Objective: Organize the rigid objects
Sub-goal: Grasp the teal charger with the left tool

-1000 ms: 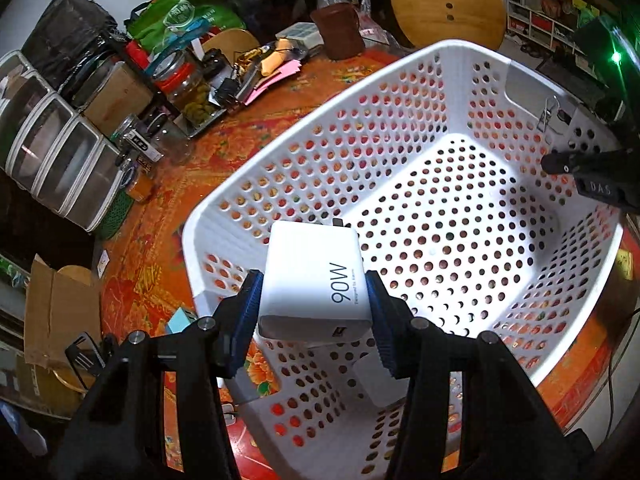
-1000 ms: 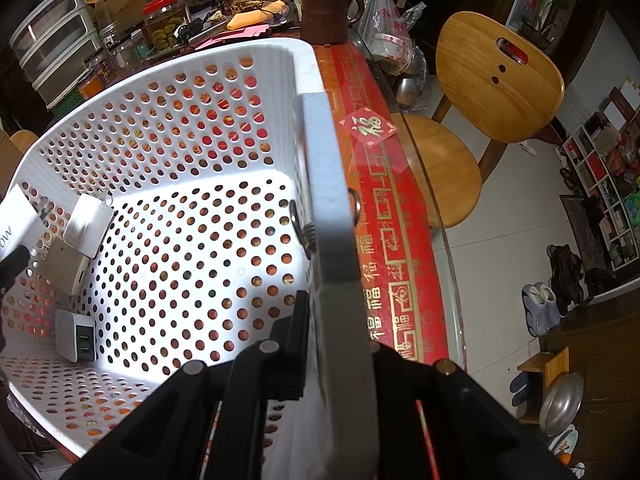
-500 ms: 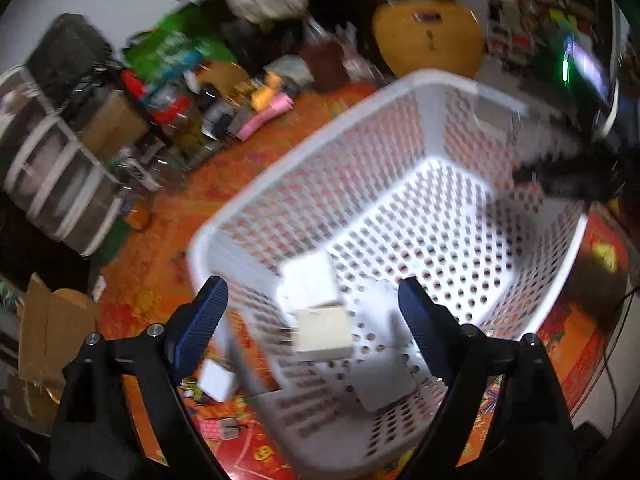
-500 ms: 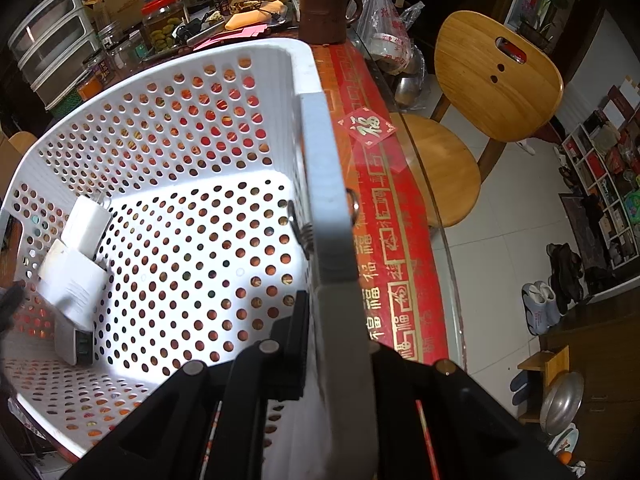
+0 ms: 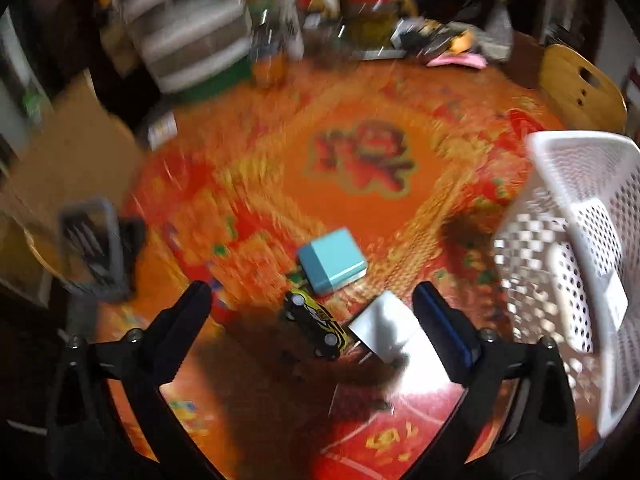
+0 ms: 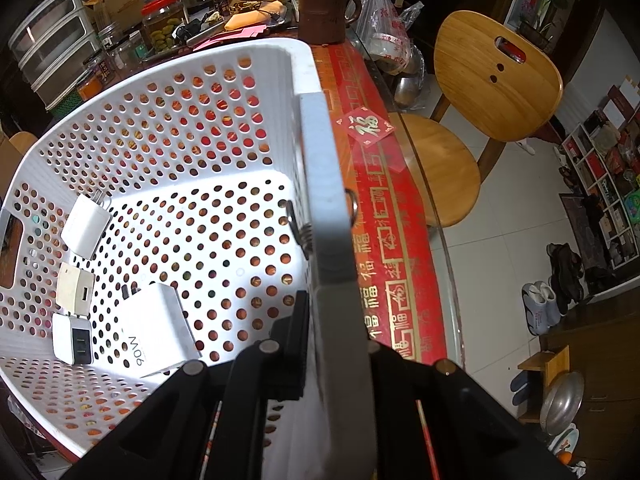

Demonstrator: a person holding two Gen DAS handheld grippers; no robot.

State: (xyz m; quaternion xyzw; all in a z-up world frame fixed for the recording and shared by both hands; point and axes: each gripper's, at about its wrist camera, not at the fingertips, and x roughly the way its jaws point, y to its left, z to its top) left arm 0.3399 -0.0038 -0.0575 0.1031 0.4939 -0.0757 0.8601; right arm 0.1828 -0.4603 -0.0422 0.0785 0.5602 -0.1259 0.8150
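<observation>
White basket [image 5: 580,240] lying right of our left tool [image 5: 308,304], which is hanging wide open, empty. Black-yellow toy car [image 5: 316,330] sitting between fingers, long axis diagonal; teal charger [image 5: 332,261] just beyond. Right tool [image 6: 332,320] clamping basket rim.

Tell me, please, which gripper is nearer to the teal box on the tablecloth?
Left. The left gripper hangs open just short of the teal box; the right gripper is clamped on the basket rim, away from it.
</observation>
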